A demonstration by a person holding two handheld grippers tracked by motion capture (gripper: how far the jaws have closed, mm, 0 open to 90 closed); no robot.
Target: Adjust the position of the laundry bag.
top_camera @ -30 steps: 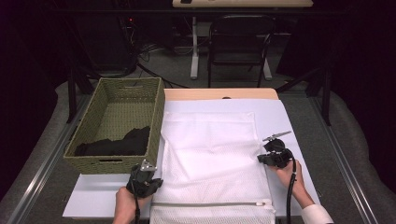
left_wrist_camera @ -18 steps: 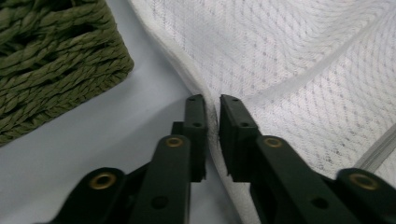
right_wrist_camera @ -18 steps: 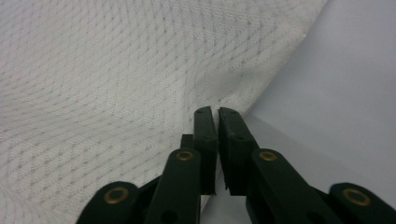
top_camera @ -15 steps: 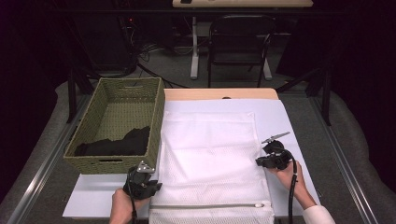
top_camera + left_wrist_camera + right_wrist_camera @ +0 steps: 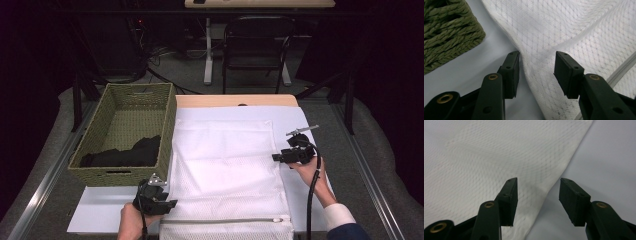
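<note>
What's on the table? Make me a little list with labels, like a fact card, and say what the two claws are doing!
Big thing: white mesh laundry bag, lying flat on a white sheet
Bag zipper: grey zipper near the person's edge
Basket: green woven rectangular basket, left of the bag
In basket: black cloth
Left claw: open, at the bag's left edge
Right claw: open, at the bag's right edge
Behind table: black metal chair

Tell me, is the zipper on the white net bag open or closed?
Closed, it looks like. The zipper runs as one thin unbroken line across the mesh bag, which lies flat, with its pull at the right end.
</note>
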